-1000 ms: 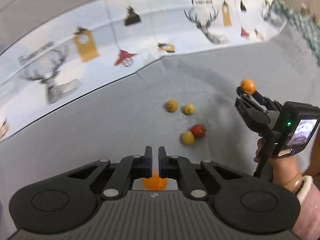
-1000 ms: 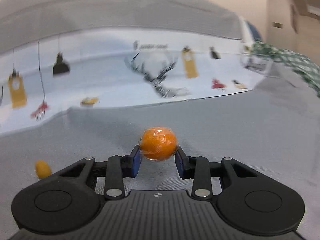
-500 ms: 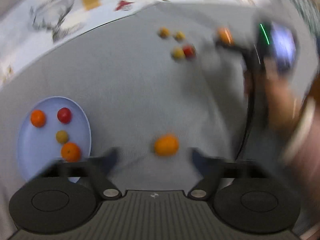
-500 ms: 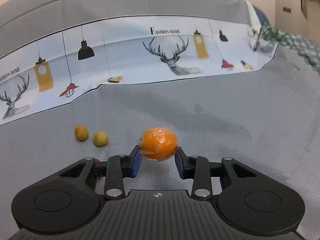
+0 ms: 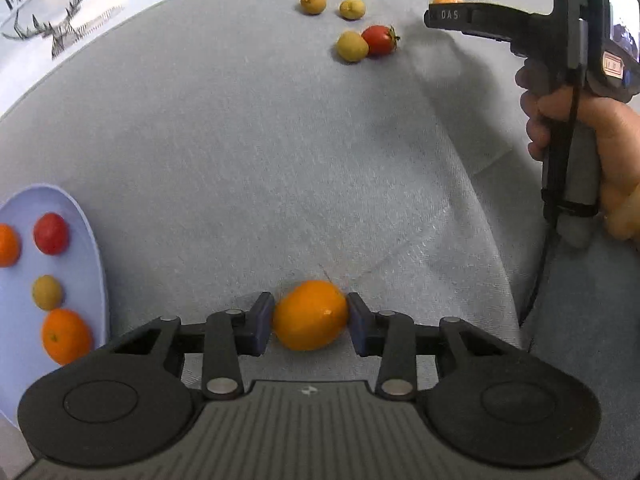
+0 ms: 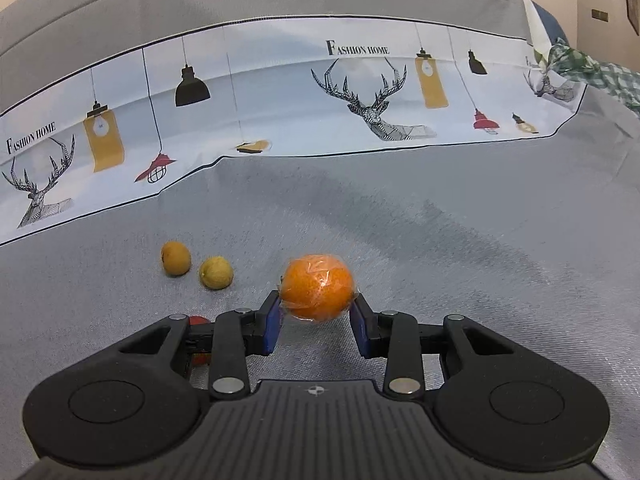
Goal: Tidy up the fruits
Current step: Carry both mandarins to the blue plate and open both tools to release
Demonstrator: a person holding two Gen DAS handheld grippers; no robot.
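Observation:
My left gripper (image 5: 310, 322) has its jaws on both sides of an orange fruit (image 5: 309, 315) that rests on the grey cloth, the pads touching it. A pale blue plate (image 5: 86, 240) at the left holds two oranges, a red tomato (image 5: 51, 233) and a small green-yellow fruit (image 5: 47, 292). My right gripper (image 6: 316, 318) is shut on a wrapped orange (image 6: 317, 293) and holds it above the cloth. It shows in the left wrist view at the upper right (image 5: 434, 14). Three yellow fruits and a red tomato (image 5: 378, 40) lie loose beyond.
The grey cloth (image 5: 240, 140) covers the surface. A white printed band with deer and lamps (image 6: 320, 92) runs along the far side. A green checked cloth (image 6: 592, 72) lies at the far right. Two yellow fruits (image 6: 176, 258) sit left of the right gripper.
My left gripper opened, tilted down toward the cloth, then closed around the orange fruit. The plate came into view. My right gripper kept its wrapped orange and swung slightly left.

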